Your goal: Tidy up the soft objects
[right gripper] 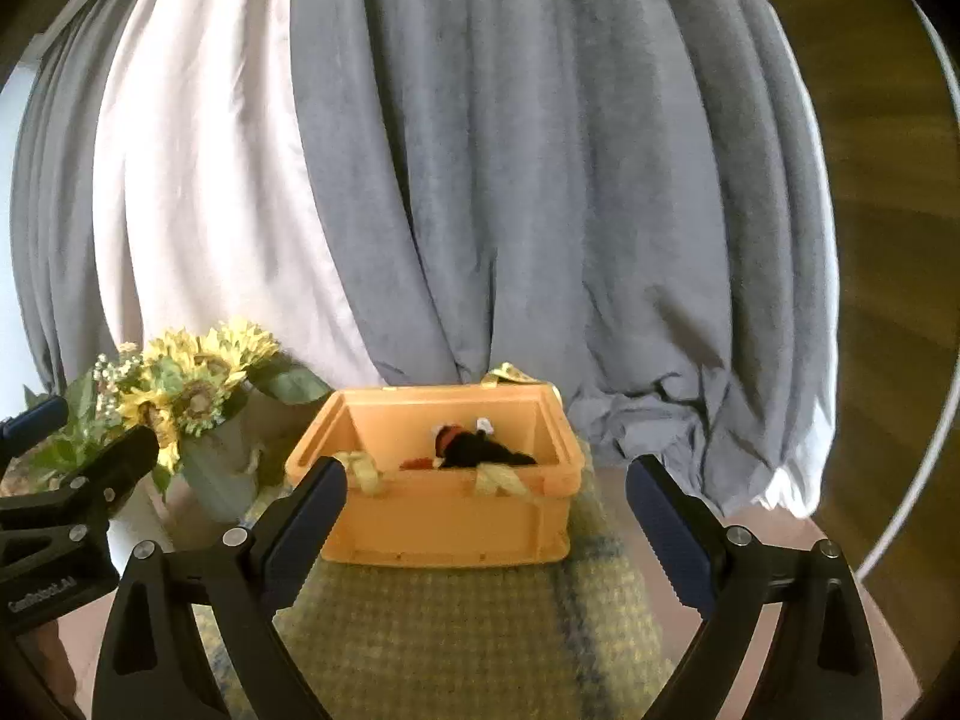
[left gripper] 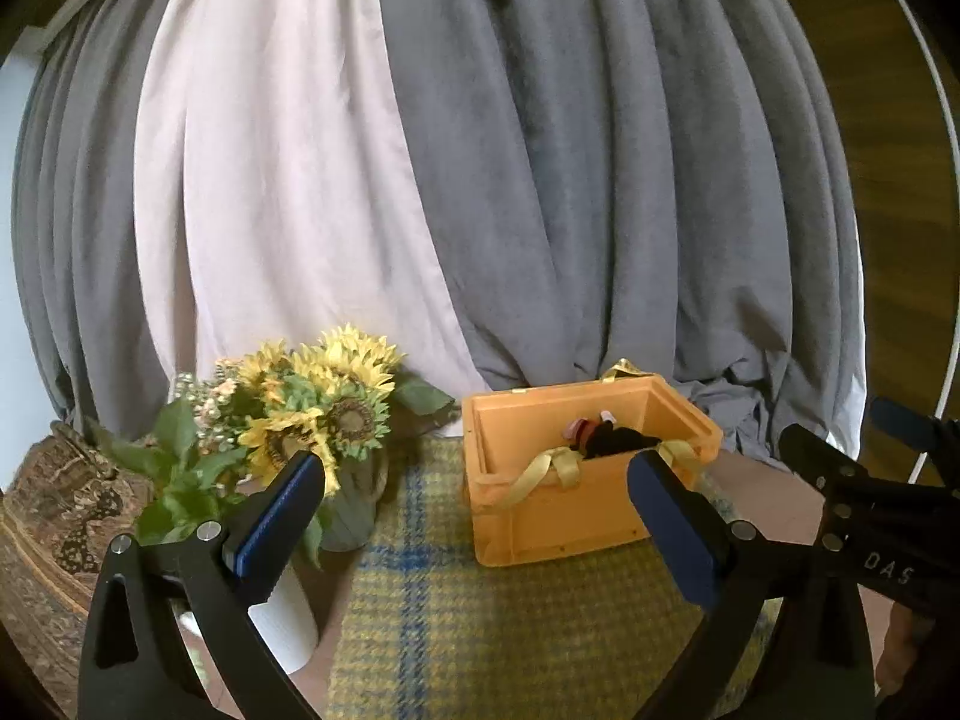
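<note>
Both grippers empty, the soft toy lying in the crate

A black plush toy with a red and white trim (right gripper: 480,449) lies inside the orange plastic crate (right gripper: 444,528) on the yellow-and-blue checked woven mat (left gripper: 456,630), yellow ribbon (left gripper: 555,465) draped over the crate's near rim. It looks light, limp and easy to squash, so I'd pinch it by the bulk of the body. The left gripper (left gripper: 474,495) and right gripper (right gripper: 486,501) both stand wide apart with nothing between them, held short of the crate, side by side, aimed slightly downward at it
</note>
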The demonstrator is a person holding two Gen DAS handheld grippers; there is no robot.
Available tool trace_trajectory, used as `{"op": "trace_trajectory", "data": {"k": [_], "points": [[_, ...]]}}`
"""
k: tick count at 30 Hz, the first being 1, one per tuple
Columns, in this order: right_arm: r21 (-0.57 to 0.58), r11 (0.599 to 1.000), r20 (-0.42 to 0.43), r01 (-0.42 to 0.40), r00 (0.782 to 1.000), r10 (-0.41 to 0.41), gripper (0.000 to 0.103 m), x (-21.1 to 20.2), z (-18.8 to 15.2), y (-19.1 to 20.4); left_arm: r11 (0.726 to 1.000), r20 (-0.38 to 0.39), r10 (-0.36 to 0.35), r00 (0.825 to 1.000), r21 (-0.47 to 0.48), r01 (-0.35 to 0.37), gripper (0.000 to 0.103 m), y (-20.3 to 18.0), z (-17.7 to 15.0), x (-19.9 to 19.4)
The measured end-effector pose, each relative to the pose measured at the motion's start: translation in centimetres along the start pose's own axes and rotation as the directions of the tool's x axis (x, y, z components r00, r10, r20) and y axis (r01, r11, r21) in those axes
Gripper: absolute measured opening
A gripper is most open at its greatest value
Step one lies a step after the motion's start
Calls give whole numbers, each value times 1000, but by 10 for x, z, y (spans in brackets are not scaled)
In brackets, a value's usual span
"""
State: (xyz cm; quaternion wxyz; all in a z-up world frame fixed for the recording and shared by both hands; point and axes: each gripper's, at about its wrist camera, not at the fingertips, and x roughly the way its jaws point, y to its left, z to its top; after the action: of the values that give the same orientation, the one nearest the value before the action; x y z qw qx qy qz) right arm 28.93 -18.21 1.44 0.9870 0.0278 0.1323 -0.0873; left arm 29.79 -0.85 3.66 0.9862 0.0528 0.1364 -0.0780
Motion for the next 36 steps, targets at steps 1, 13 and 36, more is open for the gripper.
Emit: {"op": "trace_trajectory", "data": {"k": [1, 13, 36], "points": [[3, 1000, 2, 4, 1000, -4, 95, -5, -2, 1, 1000, 1, 3, 1000, 4, -3, 103, 0, -2, -5], [-20, 999, 46, 29, 999, -28, 95, -73, -19, 0, 1000, 13, 8, 1000, -13, -8, 103, -7, -23, -71], [-15, 1000, 35, 7, 999, -6, 95, -196, -68, -19, 1000, 20, -1, 1000, -1, 1, 103, -28, -66, -191]]}}
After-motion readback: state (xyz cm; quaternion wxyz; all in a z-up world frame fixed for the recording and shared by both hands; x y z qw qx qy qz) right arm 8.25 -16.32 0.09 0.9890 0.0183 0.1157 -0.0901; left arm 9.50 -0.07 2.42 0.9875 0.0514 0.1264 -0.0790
